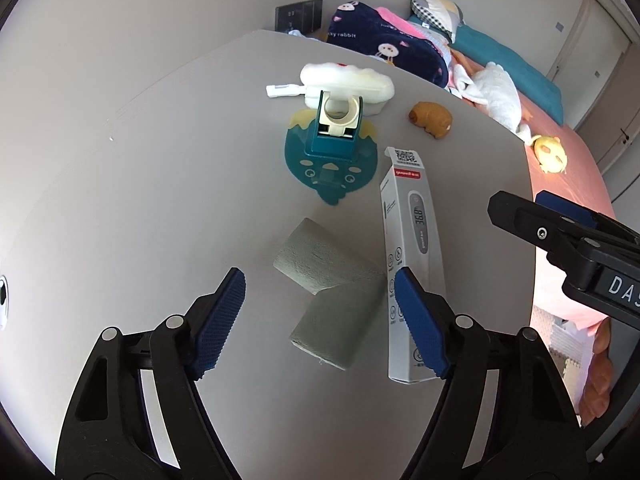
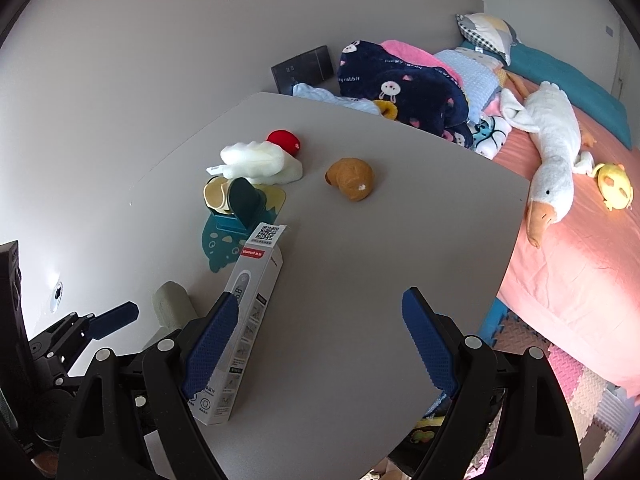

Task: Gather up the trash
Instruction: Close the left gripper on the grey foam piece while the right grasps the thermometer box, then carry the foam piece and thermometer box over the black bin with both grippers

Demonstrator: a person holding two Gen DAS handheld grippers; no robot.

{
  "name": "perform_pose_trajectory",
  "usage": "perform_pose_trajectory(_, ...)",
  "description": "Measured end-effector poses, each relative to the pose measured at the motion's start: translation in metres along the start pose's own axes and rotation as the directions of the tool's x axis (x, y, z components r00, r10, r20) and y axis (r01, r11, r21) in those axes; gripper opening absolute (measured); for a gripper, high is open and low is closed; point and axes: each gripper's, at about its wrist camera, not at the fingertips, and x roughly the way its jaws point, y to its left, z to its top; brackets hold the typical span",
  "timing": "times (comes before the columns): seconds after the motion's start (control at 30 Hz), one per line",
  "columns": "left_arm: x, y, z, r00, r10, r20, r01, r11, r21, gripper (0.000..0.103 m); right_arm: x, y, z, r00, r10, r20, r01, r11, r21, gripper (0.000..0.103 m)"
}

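Observation:
Two empty grey cardboard tubes (image 1: 326, 264) (image 1: 336, 326) lie side by side on the grey table (image 1: 160, 184). A long white thermometer box (image 1: 414, 264) lies just right of them; it also shows in the right wrist view (image 2: 244, 320). My left gripper (image 1: 320, 292) is open and hovers over the tubes, its right finger above the box. My right gripper (image 2: 316, 320) is open and empty, its left finger over the box. One tube (image 2: 172, 304) shows at the left of that view, with the left gripper's fingertip (image 2: 116, 318) beside it.
A teal holder on a teal mat (image 1: 332, 152), a white plush (image 1: 348, 84) and a brown croissant toy (image 1: 432, 118) sit further back. A red ball (image 2: 284, 140) lies behind the plush. A bed (image 2: 580, 280) with blankets and a goose plush (image 2: 556, 152) borders the table's right edge.

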Motion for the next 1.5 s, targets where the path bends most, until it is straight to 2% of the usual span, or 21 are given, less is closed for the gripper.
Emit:
perform_pose_trajectory(0.17, 0.006, 0.000, 0.001, 1.000, -0.025, 0.007, 0.025, 1.000, 0.005, 0.071, 0.009, 0.008, 0.002, 1.000, -0.004, -0.014, 0.004, 1.000, -0.019, 0.084)
perform_pose_trajectory(0.37, 0.005, 0.002, -0.001, 0.998, -0.058, 0.016, 0.058, 0.998, 0.006, 0.066, 0.024, 0.020, 0.002, 0.999, 0.019, -0.047, -0.020, 0.999, -0.030, 0.084)
perform_pose_trajectory(0.47, 0.004, 0.004, -0.001, 0.996, -0.085, 0.016, 0.084, 0.996, 0.009, 0.060, 0.030, 0.025, 0.003, 0.998, 0.035, -0.058, -0.036, 0.999, -0.023, 0.084)
perform_pose_trajectory(0.6, 0.002, 0.001, -0.002, 0.993, -0.118, 0.017, 0.117, 0.993, 0.027, 0.047, 0.032, 0.026, 0.005, 0.997, 0.043, -0.059, -0.044, 0.999, -0.018, 0.084)
perform_pose_trajectory(0.83, -0.008, 0.003, -0.003, 0.994, -0.088, 0.061, 0.086, 0.996, 0.036, 0.045, 0.039, 0.030, 0.006, 0.996, 0.054, -0.078, -0.056, 0.998, -0.024, 0.084)
perform_pose_trajectory(1.07, -0.026, 0.029, -0.006, 0.996, -0.006, 0.089, 0.007, 1.000, -0.009, 0.045, 0.050, 0.049, 0.002, 0.992, 0.064, -0.104, -0.072, 0.995, -0.067, 0.084)
perform_pose_trajectory(1.1, -0.028, 0.032, -0.007, 0.996, 0.002, 0.088, 0.000, 1.000, -0.018, 0.045, 0.053, 0.052, 0.001, 0.991, 0.066, -0.113, -0.075, 0.994, -0.074, 0.083)
perform_pose_trajectory(1.17, -0.030, 0.038, -0.009, 0.996, 0.011, 0.087, -0.008, 0.999, -0.034, 0.045, 0.058, 0.056, -0.003, 0.989, 0.066, -0.133, -0.078, 0.993, -0.085, 0.069)
perform_pose_trajectory(1.23, -0.031, 0.041, -0.012, 0.996, 0.012, 0.084, -0.008, 0.999, -0.048, 0.045, 0.059, 0.060, -0.005, 0.991, 0.048, -0.128, -0.062, 0.992, -0.106, 0.065)
perform_pose_trajectory(1.3, -0.032, 0.043, -0.013, 0.996, 0.015, 0.084, -0.010, 0.998, -0.058, 0.045, 0.059, 0.062, -0.007, 0.992, 0.028, -0.126, -0.045, 0.991, -0.128, 0.057)
perform_pose_trajectory(1.33, -0.032, 0.043, -0.014, 0.996, 0.015, 0.085, -0.010, 0.998, -0.061, 0.045, 0.059, 0.062, -0.007, 0.992, 0.026, -0.126, -0.043, 0.990, -0.133, 0.049)
perform_pose_trajectory(1.47, -0.035, 0.042, -0.015, 0.996, 0.020, 0.089, -0.014, 0.998, -0.068, 0.045, 0.057, 0.060, -0.007, 0.987, 0.053, -0.153, -0.074, 0.988, -0.136, 0.029)
perform_pose_trajectory(1.5, -0.036, 0.041, -0.015, 0.996, 0.021, 0.091, -0.015, 0.998, -0.067, 0.045, 0.056, 0.060, -0.008, 0.986, 0.053, -0.158, -0.076, 0.987, -0.141, 0.028)
